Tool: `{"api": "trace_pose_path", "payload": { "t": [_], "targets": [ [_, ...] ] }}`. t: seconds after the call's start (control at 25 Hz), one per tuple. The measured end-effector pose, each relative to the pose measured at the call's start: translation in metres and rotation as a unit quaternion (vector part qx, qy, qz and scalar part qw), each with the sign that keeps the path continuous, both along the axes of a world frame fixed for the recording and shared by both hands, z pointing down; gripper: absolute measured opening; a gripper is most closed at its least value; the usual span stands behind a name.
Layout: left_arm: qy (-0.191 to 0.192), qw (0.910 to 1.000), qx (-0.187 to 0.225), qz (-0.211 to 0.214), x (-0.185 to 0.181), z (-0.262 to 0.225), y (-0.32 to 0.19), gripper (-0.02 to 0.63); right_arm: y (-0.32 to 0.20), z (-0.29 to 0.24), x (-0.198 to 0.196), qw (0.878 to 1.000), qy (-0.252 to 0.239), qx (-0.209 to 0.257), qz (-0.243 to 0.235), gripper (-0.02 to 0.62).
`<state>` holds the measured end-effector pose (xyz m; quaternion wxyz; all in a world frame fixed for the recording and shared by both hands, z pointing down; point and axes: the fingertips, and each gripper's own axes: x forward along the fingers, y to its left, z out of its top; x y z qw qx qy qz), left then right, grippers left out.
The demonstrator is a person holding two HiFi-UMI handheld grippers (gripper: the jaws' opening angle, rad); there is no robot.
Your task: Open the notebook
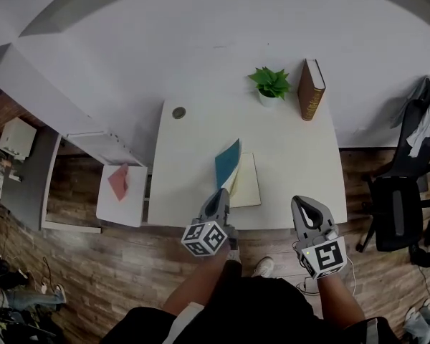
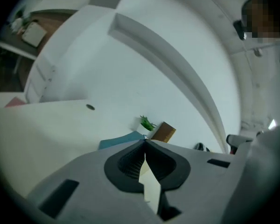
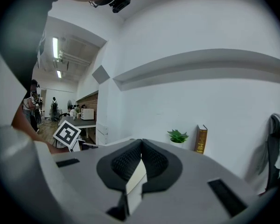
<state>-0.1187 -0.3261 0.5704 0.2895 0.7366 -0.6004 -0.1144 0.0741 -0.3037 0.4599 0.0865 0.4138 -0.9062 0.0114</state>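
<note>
The left gripper (image 1: 223, 191), jaws together, pinches the raised teal card cover (image 1: 228, 165) of the cream-paged notebook (image 1: 249, 182). The right gripper (image 1: 302, 201) is closed; it holds nothing.

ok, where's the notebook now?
Head view: the notebook lies by the table's near edge, centre, teal cover raised at the left gripper, plant and brown book beyond.

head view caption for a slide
Left gripper holds the notebook open by its teal cover; right gripper shut and empty.

Notebook (image 2: 120, 142) mostly hidden behind left hand-held gripper (image 2: 145, 140); chair (image 1: 398, 210) cut off
</note>
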Motion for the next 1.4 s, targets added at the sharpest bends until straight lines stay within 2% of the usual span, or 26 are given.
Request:
{"api": "trace_pose_path", "payload": {
  "t": [0.08,0.2,0.32,0.4,0.68,0.88,1.04,1.12,1.16,1.28,1.4],
  "targets": [
    [0.051,0.9978,-0.011,-0.042,-0.023,0.005,0.011,0.009,0.002,0.001,-0.008,1.000,-0.002,-0.004,-0.008,0.003],
    [0.097,0.9908,-0.022,-0.092,-0.055,0.016,0.026,0.009,0.004,-0.003,-0.023,0.999,0.004,0.010,-0.030,0.003],
    [0.124,0.9819,-0.037,-0.138,-0.087,0.032,0.045,0.009,0.009,-0.004,-0.038,0.999,0.003,0.016,-0.047,0.003],
    [0.128,0.9776,-0.042,-0.162,-0.106,0.040,0.055,0.008,0.012,-0.003,-0.048,0.998,0.003,0.017,-0.058,0.003],
    [0.081,0.9752,-0.070,-0.193,-0.152,0.064,0.067,0.008,0.021,-0.001,-0.071,0.997,0.003,0.007,-0.077,0.003],
    [0.067,0.9685,-0.133,-0.199,-0.162,0.104,0.087,0.008,0.023,0.001,-0.081,0.996,0.007,0.007,-0.085,0.003],
    [0.003,0.9673,-0.165,-0.193,-0.164,0.119,0.100,0.013,0.024,0.005,-0.086,0.997,0.004,-0.002,-0.082,0.003],
    [-0.031,0.9685,-0.161,-0.188,-0.167,0.114,0.101,0.139,0.023,0.006,-0.088,0.996,0.009,0.004,-0.087,0.003],
    [-0.046,0.9693,-0.154,-0.185,-0.169,0.108,0.100,0.158,0.023,0.006,-0.089,0.996,0.010,0.006,-0.088,0.003],
    [-0.082,0.9735,-0.122,-0.175,-0.167,0.082,0.096,0.172,0.022,0.005,-0.093,0.996,0.007,0.006,-0.089,0.003],
    [-0.115,0.9790,-0.071,-0.152,-0.155,0.044,0.087,0.170,0.023,0.004,-0.095,0.996,0.001,0.002,-0.087,0.003]
  ]
}}
